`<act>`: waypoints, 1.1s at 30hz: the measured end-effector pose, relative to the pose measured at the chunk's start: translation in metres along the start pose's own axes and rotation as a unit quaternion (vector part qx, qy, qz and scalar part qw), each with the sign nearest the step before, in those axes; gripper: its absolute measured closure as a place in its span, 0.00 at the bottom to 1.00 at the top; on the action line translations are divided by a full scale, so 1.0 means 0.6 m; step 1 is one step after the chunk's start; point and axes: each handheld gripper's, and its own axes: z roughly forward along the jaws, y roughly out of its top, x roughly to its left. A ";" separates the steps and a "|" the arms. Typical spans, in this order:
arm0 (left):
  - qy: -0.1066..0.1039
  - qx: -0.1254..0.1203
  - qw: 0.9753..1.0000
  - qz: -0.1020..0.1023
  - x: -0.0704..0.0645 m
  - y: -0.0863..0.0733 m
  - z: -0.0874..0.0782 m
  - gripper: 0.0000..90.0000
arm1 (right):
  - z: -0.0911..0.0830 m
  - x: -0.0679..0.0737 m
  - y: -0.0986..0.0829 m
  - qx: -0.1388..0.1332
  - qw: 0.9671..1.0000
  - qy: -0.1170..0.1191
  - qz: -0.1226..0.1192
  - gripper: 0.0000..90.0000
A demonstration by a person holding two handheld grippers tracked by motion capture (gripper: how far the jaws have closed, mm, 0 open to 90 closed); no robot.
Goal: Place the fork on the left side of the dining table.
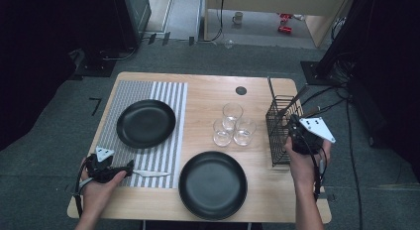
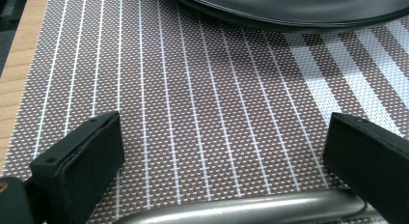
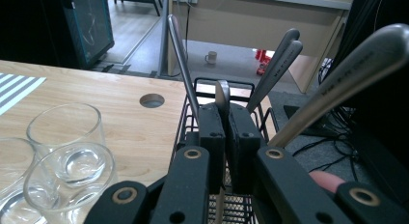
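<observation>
My left gripper (image 1: 130,165) hovers low over the striped placemat (image 1: 168,96) near the table's front left. Its jaws stand open (image 2: 224,125), and the metal handle of a table knife (image 2: 241,209) lies across the mat between their bases. The knife (image 1: 151,173) points right along the mat's front edge. My right gripper (image 1: 292,122) is at the black wire cutlery basket (image 1: 277,145) on the right. Its jaws (image 3: 226,110) are shut on the flat metal handle of a utensil (image 3: 222,91) standing in the basket.
One black plate (image 1: 145,123) sits on the placemat, another (image 1: 212,184) on the bare wood at the front. Three empty glasses (image 1: 232,122) cluster mid-table, just left of the basket. More utensil handles (image 3: 277,64) lean out of the basket around my right gripper.
</observation>
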 end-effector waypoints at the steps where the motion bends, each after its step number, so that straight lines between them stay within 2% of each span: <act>1: 0.000 0.000 1.000 0.000 0.000 0.000 0.000 0.01 | -0.001 0.000 0.000 0.000 1.000 0.001 0.003 0.97; 23: 0.000 0.000 1.000 0.000 0.000 0.000 0.000 0.01 | -0.001 -0.018 0.000 -0.007 0.999 0.024 0.023 0.98; 33: 0.000 0.000 1.000 0.000 0.000 0.000 0.000 0.01 | 0.012 -0.017 0.001 -0.010 1.000 0.025 0.013 0.98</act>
